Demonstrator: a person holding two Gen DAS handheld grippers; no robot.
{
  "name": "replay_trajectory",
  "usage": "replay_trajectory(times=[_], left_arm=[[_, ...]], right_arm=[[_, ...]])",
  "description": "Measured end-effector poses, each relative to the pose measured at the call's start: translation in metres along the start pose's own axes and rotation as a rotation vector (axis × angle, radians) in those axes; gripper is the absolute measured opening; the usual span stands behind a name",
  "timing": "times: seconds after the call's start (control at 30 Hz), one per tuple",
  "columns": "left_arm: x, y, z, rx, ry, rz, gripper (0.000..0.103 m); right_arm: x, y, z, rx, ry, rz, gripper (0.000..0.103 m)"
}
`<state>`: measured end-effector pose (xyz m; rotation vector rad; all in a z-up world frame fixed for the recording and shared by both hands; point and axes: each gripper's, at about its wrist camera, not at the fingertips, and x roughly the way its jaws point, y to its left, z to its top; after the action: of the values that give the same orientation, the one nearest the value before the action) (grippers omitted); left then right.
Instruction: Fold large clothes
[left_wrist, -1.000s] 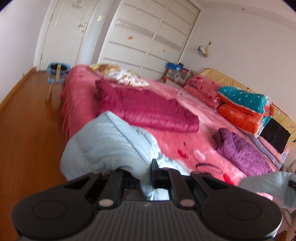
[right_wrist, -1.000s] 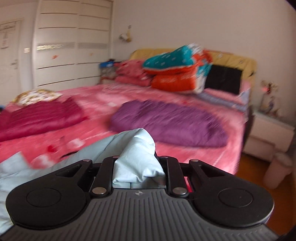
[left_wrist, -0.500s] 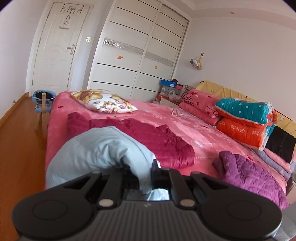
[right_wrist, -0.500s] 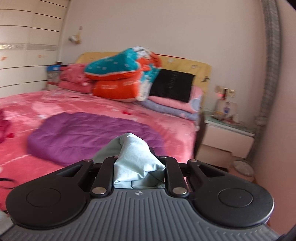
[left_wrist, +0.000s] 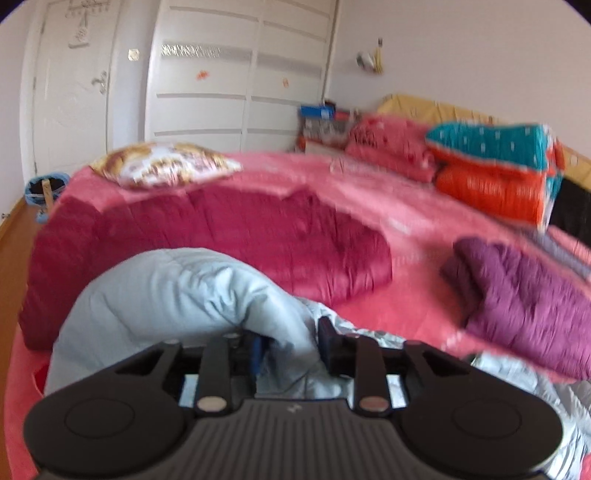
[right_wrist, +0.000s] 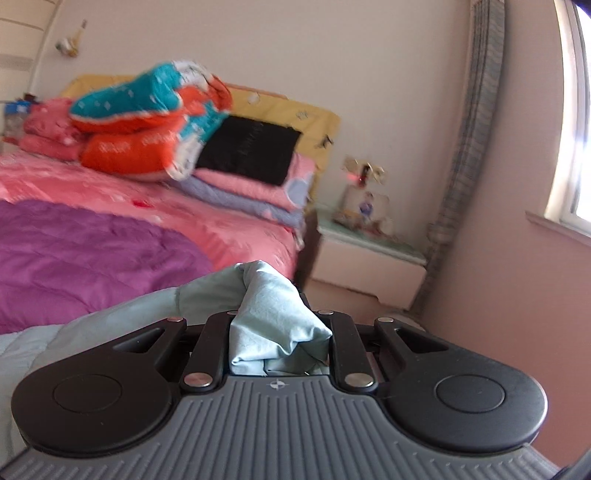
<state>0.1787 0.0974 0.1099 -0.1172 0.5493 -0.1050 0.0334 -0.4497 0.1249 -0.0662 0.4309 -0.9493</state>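
Between both tongs — left (left_wrist: 290, 345), right (right_wrist: 279, 338) — pale-blue jacket (left_wrist: 177, 291) sits clamped.

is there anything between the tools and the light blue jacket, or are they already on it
Nothing visible stands between them. The left tool is shut on a bunched part of the light blue jacket, and the right tool is shut on another part of it.

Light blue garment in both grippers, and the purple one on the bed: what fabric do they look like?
The light blue garment looks like a puffy padded jacket, a smooth, thin woven shell with stitched channels, likely synthetic; the bunch in the right gripper creases crisply. The left gripper pinches it too. The purple garment shows quilted stitch lines and a slight sheen, probably similar padded nylon or polyester.
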Motion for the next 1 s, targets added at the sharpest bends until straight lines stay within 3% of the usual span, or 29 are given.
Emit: replay_trajectory(times=[0.1, 0.17, 0.23, 0.3, 0.4, 0.63, 0.8, 1.0], left_arm=[[-0.008, 0.009, -0.011, -0.03, 0.009, -0.004, 0.054], [-0.021, 0.019, -0.015, -0.032, 0.009, 0.004, 0.059], [-0.038, 0.031, -0.018, -0.028, -0.006, 0.005, 0.062], [-0.058, 0.039, -0.022, -0.013, -0.017, 0.017, 0.064], [-0.083, 0.048, -0.03, 0.02, -0.018, 0.032, 0.066], [-0.142, 0.052, -0.073, 0.09, 0.025, 0.017, 0.069], [-0.168, 0.042, -0.109, 0.094, 0.108, -0.056, 0.07], [-0.192, 0.034, -0.141, 0.104, 0.162, -0.123, 0.07]], right_arm=[[0.006, -0.001, -0.019, 0.0, 0.055, -0.022, 0.022], [0.003, -0.002, -0.034, -0.007, 0.085, -0.02, 0.031], [-0.001, -0.003, -0.048, -0.007, 0.104, -0.017, 0.064], [-0.011, -0.005, -0.059, -0.001, 0.11, -0.014, 0.085], [-0.026, -0.012, -0.071, 0.027, 0.124, 0.013, 0.1], [-0.073, -0.029, -0.079, 0.117, 0.116, 0.166, 0.101], [-0.132, -0.022, -0.086, 0.198, 0.123, 0.393, 0.103], [-0.196, 0.016, -0.107, 0.179, 0.272, 0.711, 0.103]])
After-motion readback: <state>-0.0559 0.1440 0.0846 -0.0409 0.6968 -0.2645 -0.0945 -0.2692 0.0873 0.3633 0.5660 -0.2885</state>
